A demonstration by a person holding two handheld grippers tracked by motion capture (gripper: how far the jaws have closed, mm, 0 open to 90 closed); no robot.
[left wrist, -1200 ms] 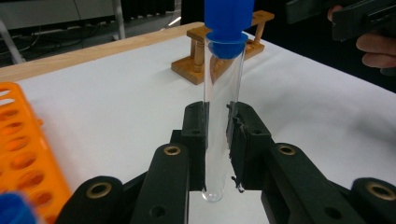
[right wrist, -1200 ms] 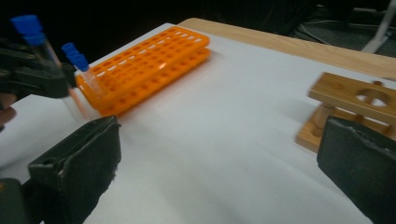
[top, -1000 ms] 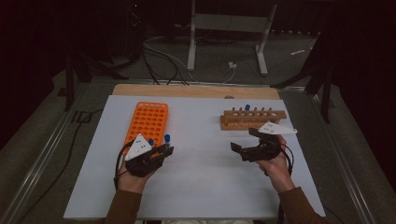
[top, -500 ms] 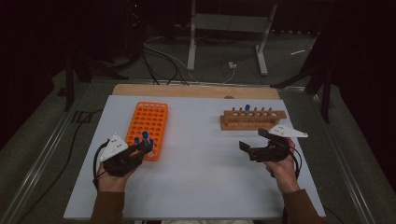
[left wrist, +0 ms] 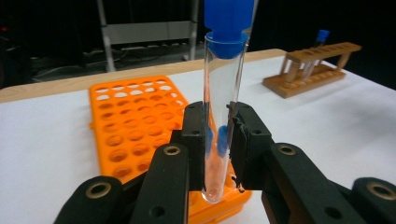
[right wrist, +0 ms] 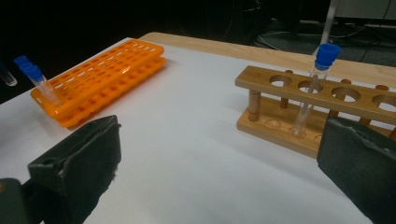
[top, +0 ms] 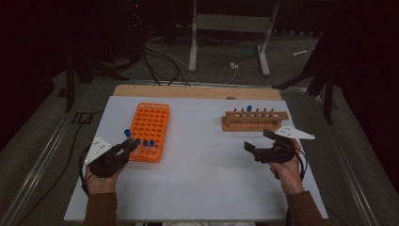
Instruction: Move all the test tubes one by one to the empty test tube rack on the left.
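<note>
My left gripper [top: 130, 142] is shut on a clear test tube with a blue cap [top: 127, 133], held upright at the near left corner of the orange rack [top: 151, 121]. In the left gripper view the tube [left wrist: 223, 88] stands between the pads of that gripper [left wrist: 218, 136], its base over the rack's [left wrist: 130, 116] near edge. Two blue-capped tubes [top: 148, 142] stand in the rack's near row. My right gripper [top: 259, 141] is open and holds nothing, just in front of the wooden rack [top: 255, 120], which holds one blue-capped tube [right wrist: 312, 88].
A white sheet [top: 202, 169] covers the table, with a wooden edge [top: 188, 92] at the back. In the right gripper view, that gripper's [right wrist: 219, 163] jaws stand wide apart, between the orange rack [right wrist: 102, 74] and the wooden rack [right wrist: 280, 86]. Cables and a stand's legs lie on the floor behind.
My left hand has carried the tube to the left, from the rack's near right side to its near left corner. The right hand has hardly moved.
</note>
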